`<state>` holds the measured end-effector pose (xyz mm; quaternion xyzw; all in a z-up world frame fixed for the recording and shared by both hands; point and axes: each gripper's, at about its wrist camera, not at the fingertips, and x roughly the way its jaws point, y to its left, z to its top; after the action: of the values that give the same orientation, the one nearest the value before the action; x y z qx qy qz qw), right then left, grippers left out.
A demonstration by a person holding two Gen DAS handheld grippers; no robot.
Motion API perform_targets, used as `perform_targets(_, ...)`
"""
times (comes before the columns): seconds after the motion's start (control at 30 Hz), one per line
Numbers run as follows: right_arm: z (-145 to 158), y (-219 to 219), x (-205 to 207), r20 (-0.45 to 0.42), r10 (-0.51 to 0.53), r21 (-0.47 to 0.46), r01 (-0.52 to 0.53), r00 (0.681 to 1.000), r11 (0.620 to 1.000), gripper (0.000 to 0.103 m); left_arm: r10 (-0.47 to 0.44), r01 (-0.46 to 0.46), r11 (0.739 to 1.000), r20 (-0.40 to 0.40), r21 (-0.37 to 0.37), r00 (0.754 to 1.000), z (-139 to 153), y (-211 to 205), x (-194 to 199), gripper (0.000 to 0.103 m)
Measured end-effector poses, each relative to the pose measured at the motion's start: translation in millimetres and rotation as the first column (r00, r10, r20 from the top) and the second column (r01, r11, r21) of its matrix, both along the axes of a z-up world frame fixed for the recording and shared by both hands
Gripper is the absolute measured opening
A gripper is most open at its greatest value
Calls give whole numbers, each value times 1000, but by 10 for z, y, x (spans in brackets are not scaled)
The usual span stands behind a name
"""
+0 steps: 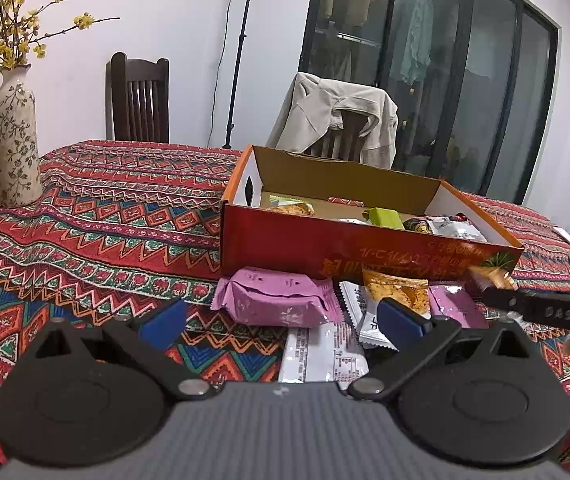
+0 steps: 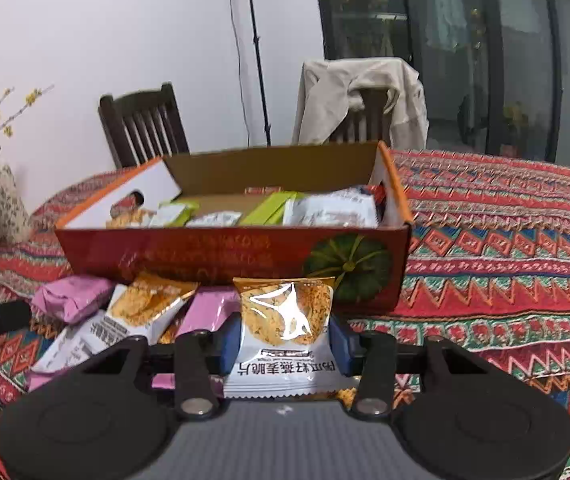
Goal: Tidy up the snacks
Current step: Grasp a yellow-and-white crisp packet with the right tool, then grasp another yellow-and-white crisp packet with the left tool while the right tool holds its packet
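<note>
right gripper [image 2: 285, 340] angled down, blue pads clamped on orange cracker packet [image 2: 285, 320], near side of red box [image 2: 229, 256] | left gripper [image 1: 281, 320] wide, empty, over pink packet [image 1: 277, 296] | left view only: right finger tip; desk [image 2: 505, 240]

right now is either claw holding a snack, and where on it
The right claw grips the orange-and-white cracker packet by its two side edges, around its middle. The left claw is open, holding nothing.
</note>
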<state>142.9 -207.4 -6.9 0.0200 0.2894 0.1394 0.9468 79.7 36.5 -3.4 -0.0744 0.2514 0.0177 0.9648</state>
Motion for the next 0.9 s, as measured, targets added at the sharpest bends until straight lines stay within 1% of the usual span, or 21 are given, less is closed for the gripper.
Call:
perform_targets(0.1,32,-45,-40,26,-12,14,12,1000,1000,44,-1,1,1000,-14,22,1000,18,-48,19,103)
perform_targets(0.2,53,-65,-71,44,-19,17,18,999,1000,44,-40,41,998,-42,46,998,73,-158,67,103)
perform_targets(0.37,71,-94,-104,53,-22,20,21,998,1000,44,-96,103,985,-57,138,994,178,-470,216,103)
perform_targets(0.43,70,-111,-105,49,-32,26,31,998,999,44,-106,118,979,-81,167,991,179,-585,332,103)
perform_targets(0.57,60,-133,-97,41,-46,35,45,998,998,44,-111,135,974,-133,180,985,101,-745,595,103)
perform_targets(0.67,67,-148,-101,41,-49,45,47,998,998,44,-108,137,974,-163,180,981,20,-814,700,102)
perform_targets(0.8,65,-152,-102,36,-49,50,47,998,998,45,-125,155,972,-172,175,977,-53,-833,732,95)
perform_targets(0.83,61,-154,-99,34,-49,49,47,998,998,45,-132,162,971,-173,174,976,-66,-835,734,92)
perform_targets(0.9,57,-149,-86,30,-47,49,45,998,998,45,-144,174,970,-174,171,974,-78,-848,741,89)
